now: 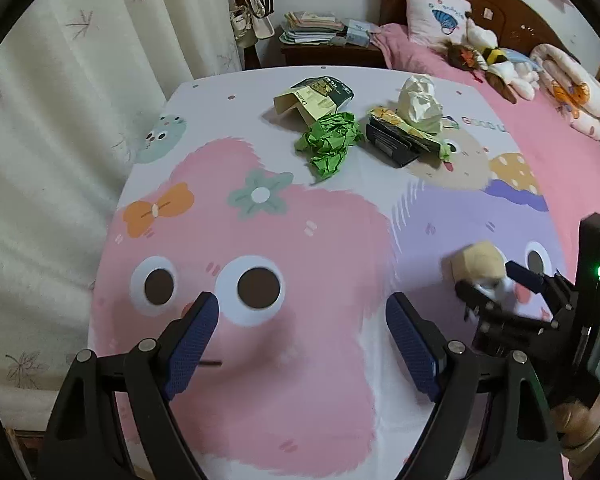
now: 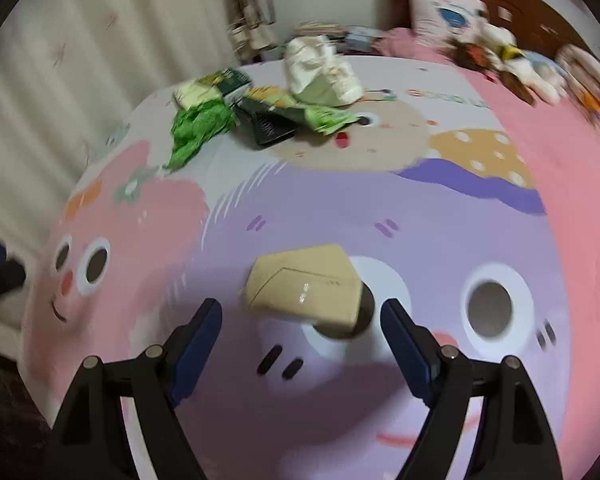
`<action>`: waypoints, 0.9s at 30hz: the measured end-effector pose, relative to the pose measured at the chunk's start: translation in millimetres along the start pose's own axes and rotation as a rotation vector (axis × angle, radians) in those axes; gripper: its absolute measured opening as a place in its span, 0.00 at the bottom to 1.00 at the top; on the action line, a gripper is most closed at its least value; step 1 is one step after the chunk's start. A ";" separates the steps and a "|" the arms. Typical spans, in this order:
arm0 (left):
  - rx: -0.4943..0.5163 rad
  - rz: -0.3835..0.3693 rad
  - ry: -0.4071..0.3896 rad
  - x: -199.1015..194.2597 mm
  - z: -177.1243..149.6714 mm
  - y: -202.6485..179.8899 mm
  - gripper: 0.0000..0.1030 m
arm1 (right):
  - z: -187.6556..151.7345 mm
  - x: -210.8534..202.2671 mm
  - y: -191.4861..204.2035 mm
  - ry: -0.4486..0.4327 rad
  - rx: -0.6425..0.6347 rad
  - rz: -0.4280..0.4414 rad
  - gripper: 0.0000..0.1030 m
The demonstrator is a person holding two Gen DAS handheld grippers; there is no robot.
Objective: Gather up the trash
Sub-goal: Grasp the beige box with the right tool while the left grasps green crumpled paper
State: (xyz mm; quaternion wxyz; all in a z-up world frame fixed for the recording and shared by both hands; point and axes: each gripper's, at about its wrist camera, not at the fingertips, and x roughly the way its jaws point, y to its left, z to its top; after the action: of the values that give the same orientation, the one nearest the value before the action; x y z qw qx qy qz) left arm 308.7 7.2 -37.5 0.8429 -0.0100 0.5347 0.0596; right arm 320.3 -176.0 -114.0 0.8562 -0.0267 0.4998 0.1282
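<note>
Trash lies on the cartoon-printed bedsheet point(image 1: 260, 380): crumpled green paper point(image 1: 328, 142), creased white plastic bag point(image 1: 420, 104), flat tan cardboard box point(image 2: 304, 286) just ahead of right gripper point(image 2: 302, 344). Both grippers tilt downward, fingers spread, empty; left gripper point(image 1: 300, 340).

My left gripper point(image 1: 300, 312) and right gripper point(image 2: 302, 316) are black frames with silver pivot screws behind blue textured fingers point(image 1: 190, 348).

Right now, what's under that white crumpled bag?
The white bag sits on top of a yellow-green wrapper, which lies over a black box. Both poke out beneath it, on the cartoon sheet. Whatever else is under the bag is covered.
</note>
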 end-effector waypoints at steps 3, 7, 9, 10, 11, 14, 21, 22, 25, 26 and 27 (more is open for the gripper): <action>-0.010 0.010 0.013 16.3 9.9 -5.2 0.82 | 1.9 6.5 -0.7 -0.012 -0.050 0.023 0.79; -0.031 0.017 0.021 30.1 20.6 -7.1 0.82 | 6.1 12.0 2.2 -0.030 -0.144 -0.022 0.60; -0.046 0.016 0.022 37.2 28.9 -6.8 0.82 | 11.0 12.6 -0.1 -0.022 -0.160 -0.008 0.60; -0.054 0.015 0.021 39.5 32.9 -5.9 0.82 | 13.2 13.1 -2.4 -0.019 -0.155 -0.001 0.60; -0.061 0.014 0.020 41.7 37.2 -5.2 0.82 | 16.6 13.7 -5.0 -0.016 -0.144 0.004 0.60; -0.077 0.012 0.018 50.0 51.8 -3.5 0.82 | 29.3 17.2 -14.8 -0.003 -0.102 0.014 0.60; -0.079 0.020 0.017 80.0 97.2 -3.4 0.82 | 61.8 25.1 -30.8 -0.020 -0.036 0.037 0.60; -0.077 0.021 0.014 85.3 105.1 -3.8 0.82 | 65.4 26.0 -31.7 -0.024 -0.031 0.039 0.60; -0.059 0.018 0.009 99.0 126.0 -5.6 0.82 | 77.5 28.8 -34.2 -0.037 -0.015 0.052 0.60; -0.052 0.018 0.012 103.7 131.5 -6.6 0.82 | 81.1 29.9 -34.7 -0.041 -0.011 0.055 0.60; -0.043 0.017 0.020 110.2 137.6 -8.2 0.82 | 83.5 30.8 -35.4 -0.044 -0.008 0.058 0.60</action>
State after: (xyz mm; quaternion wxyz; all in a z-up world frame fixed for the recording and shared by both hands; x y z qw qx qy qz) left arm 479.8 20.0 -78.4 0.8367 -0.0242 0.5415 0.0781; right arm 414.4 -189.7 -101.8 0.8629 -0.0126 0.4808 0.1553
